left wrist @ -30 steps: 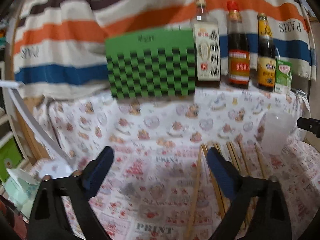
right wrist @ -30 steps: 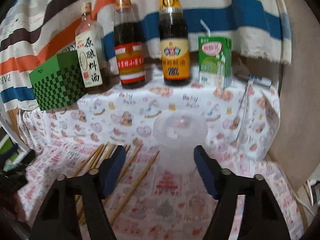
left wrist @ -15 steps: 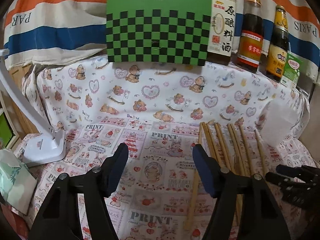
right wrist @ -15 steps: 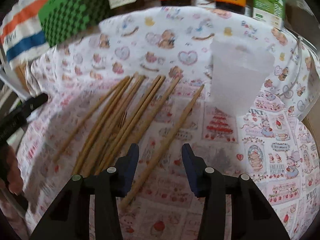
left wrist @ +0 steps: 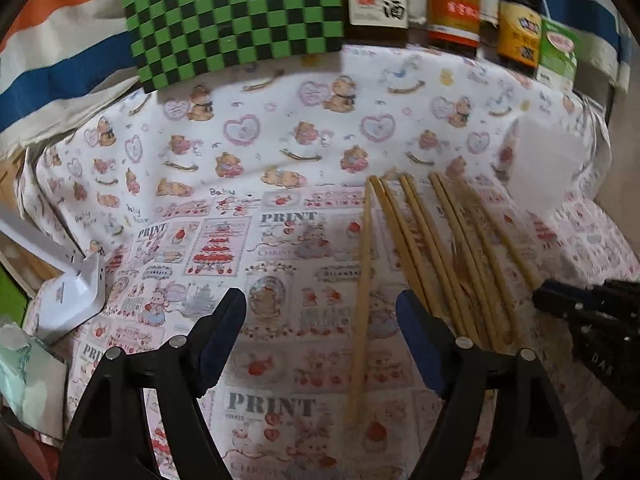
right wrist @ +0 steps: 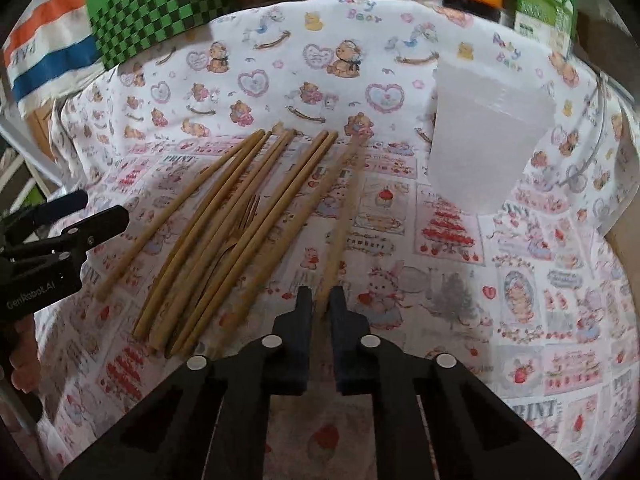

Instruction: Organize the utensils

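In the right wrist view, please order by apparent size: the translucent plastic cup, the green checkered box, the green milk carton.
1. Translucent plastic cup, nearest the camera.
2. Green checkered box, partly cut off.
3. Green milk carton, also cut off at the top.

Right claw point(right wrist: 320, 300) just closed; left claw point(left wrist: 320, 320) spread wide.

Wooden chopsticks point(right wrist: 224, 224) lie fanned flat beside upright translucent cup point(right wrist: 484, 140).

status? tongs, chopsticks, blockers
Right tongs shut on rightmost chopstick. Left tongs open, empty. Cup upright, path clear.
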Demonstrator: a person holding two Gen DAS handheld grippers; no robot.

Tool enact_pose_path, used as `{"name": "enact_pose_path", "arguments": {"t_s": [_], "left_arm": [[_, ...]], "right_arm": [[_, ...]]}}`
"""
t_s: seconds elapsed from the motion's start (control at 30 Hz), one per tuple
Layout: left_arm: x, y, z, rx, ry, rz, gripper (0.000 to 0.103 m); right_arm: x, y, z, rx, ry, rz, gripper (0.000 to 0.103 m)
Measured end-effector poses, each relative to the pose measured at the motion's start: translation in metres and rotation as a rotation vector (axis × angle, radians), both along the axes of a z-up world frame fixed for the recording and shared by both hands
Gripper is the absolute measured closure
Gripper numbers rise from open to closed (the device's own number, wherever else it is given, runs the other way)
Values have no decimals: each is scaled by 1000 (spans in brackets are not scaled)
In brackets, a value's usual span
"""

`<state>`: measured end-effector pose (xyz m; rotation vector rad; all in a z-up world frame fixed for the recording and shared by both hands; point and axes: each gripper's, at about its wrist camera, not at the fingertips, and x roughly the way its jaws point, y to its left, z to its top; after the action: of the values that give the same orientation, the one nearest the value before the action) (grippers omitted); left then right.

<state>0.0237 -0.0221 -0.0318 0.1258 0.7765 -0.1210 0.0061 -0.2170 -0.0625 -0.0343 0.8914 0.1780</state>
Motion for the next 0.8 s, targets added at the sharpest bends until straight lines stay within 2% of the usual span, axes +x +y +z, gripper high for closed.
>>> {"name": "enact_pose_path", "arguments": {"t_s": [0.1,0.2,0.37,0.43,0.47,0.5,0.57,0.63,0.67,0.73,0.8], "left_arm": [[-1,-4,-3,1,30,-13,27],[1,-5,-10,-28,79,-25,27],[9,2,-20,-121,165,-19,30],[11,4,-25,-156,204,-29,48],[11,4,-23,-164,195,-22,50],[11,6,-23,-176,201,-20,65],[11,8,-23,-168,200,-7,74],[11,9,-23,-162,199,-2,92],[11,9,-23,-169,205,-10,96],[9,7,-23,-168,202,-30,96],[5,3,-20,-152,167,-44,97]], "right_arm": [[-10,-2,16,14,-71,-5,95],[-23,-5,36,12,-192,-28,96],[-42,-16,62,45,-384,-59,96],[-50,-20,70,54,-455,-75,96],[-53,-22,74,70,-479,-78,96],[-55,-25,77,86,-495,-80,96],[-59,-30,83,109,-530,-84,96],[-63,-31,86,104,-566,-88,96],[-64,-30,88,93,-580,-80,96],[-69,-28,91,78,-605,-80,96],[-71,-28,92,77,-619,-75,96]]}}
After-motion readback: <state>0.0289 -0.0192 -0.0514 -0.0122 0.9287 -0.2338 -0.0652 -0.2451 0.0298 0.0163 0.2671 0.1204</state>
